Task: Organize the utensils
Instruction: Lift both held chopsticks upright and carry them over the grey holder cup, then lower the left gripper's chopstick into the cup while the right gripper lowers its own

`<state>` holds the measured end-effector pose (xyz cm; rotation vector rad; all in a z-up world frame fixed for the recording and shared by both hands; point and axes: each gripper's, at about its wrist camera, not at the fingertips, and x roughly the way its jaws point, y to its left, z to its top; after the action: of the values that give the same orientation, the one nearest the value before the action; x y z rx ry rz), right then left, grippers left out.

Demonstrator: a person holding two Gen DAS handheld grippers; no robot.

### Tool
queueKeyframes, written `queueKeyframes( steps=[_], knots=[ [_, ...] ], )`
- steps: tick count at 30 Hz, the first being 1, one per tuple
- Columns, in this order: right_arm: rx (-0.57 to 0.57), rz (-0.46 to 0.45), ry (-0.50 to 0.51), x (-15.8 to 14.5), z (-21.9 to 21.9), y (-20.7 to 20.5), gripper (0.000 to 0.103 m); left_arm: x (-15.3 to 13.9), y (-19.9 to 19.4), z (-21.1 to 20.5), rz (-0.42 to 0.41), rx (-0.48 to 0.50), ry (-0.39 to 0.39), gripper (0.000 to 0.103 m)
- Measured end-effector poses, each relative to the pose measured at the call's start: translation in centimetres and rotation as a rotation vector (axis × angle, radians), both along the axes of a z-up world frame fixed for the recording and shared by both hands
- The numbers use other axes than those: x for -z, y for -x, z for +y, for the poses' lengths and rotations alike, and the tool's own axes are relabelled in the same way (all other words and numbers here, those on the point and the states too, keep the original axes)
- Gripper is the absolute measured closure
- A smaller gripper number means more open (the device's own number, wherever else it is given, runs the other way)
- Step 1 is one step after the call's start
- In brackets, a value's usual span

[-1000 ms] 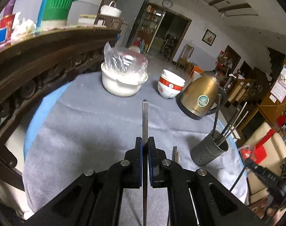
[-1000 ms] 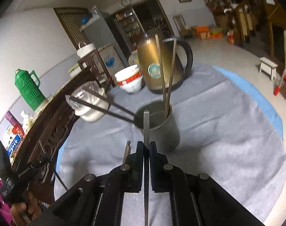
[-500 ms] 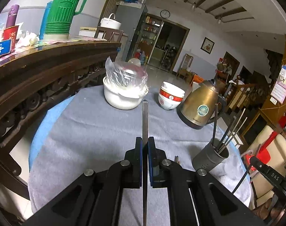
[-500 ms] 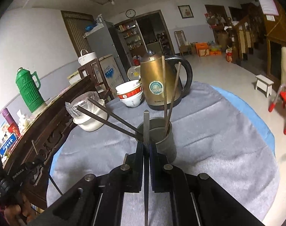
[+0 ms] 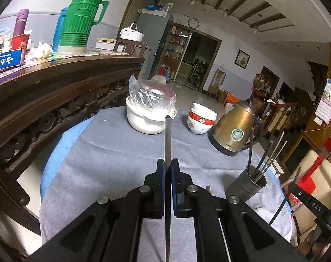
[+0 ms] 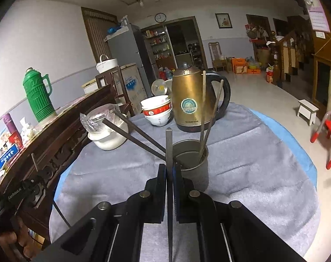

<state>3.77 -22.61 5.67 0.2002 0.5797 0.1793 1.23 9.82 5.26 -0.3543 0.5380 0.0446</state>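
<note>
Meanwhile both views tilt higher than a second ago: left gripper and right gripper, each clenched on a chopstick, face the holder (four already in).

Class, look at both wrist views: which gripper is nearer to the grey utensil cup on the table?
Right. The right gripper sits just before the cup, nearly over its rim; the left gripper is off to the cup's left, clearly apart.

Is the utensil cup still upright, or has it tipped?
Upright. The grey cup stands on its base on the grey cloth, mouth up, with chopsticks sticking out the top.
</note>
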Motion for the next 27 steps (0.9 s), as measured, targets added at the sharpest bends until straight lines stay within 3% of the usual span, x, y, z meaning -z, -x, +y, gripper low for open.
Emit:
queueKeyframes(
  steps=[18,27],
  knots=[
    [0.031,-0.018,0.016,-0.1,-0.5,0.2,0.097,0.0,-0.5,-0.7,-0.034,0.007,-0.025,0.097],
    [0.069,-0.063,0.032,-0.5,-1.3,1.5,0.097,-0.2,-1.3,-2.0,-0.1,0.024,-0.045,0.097]
  ],
)
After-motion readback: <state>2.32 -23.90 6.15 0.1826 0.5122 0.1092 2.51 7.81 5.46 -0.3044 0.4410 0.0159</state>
